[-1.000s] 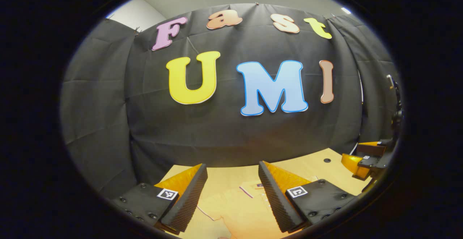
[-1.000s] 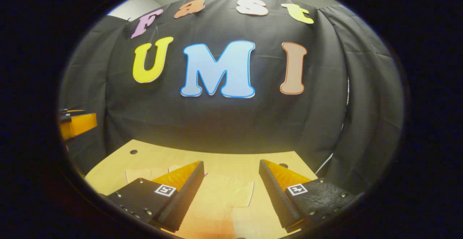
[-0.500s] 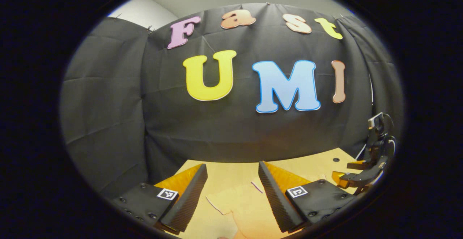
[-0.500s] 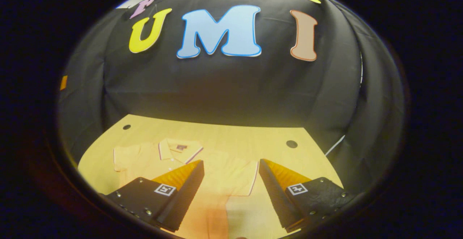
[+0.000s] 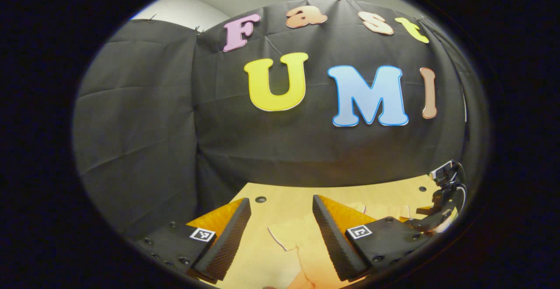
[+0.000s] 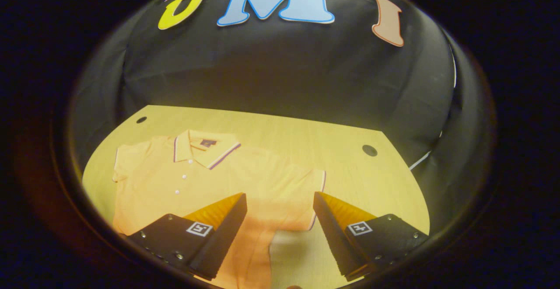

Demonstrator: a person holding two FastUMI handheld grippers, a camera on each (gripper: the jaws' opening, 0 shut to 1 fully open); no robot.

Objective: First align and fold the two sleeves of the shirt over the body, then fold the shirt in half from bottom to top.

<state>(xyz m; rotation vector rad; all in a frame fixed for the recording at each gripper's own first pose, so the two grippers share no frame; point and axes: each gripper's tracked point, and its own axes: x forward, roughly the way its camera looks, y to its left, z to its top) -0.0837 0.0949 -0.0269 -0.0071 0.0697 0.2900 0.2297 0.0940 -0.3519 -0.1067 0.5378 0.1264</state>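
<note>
Yellow short-sleeved polo shirt (image 6: 210,179) of soft knit with a striped collar lies flat, front up, on the pale wooden desk (image 6: 350,136), collar toward the black cloth wall (image 6: 284,70). Both sleeves are spread out to the sides, none folded yet. Right claw (image 6: 280,219) hovers above the shirt's right sleeve (image 6: 302,193), fingers wide apart, holding nothing. Left claw (image 5: 278,230) hangs over the other sleeve (image 5: 291,234), fingers also spread and empty; the right claw shows at the far edge of the left gripper view. Judgement: fabric is light, limp and drapey, will sag and crease when lifted, not fragile, not slippery. Best hold looks like the trimmed sleeve hem (image 6: 323,179) or the outer sleeve corner, pinching the cloth layer off the desk. Around: dark round holes in the desk (image 6: 369,150), well apart from the shirt. Nothing stands in the way; the thin hem lying tight against the desk is the likely trouble.
</note>
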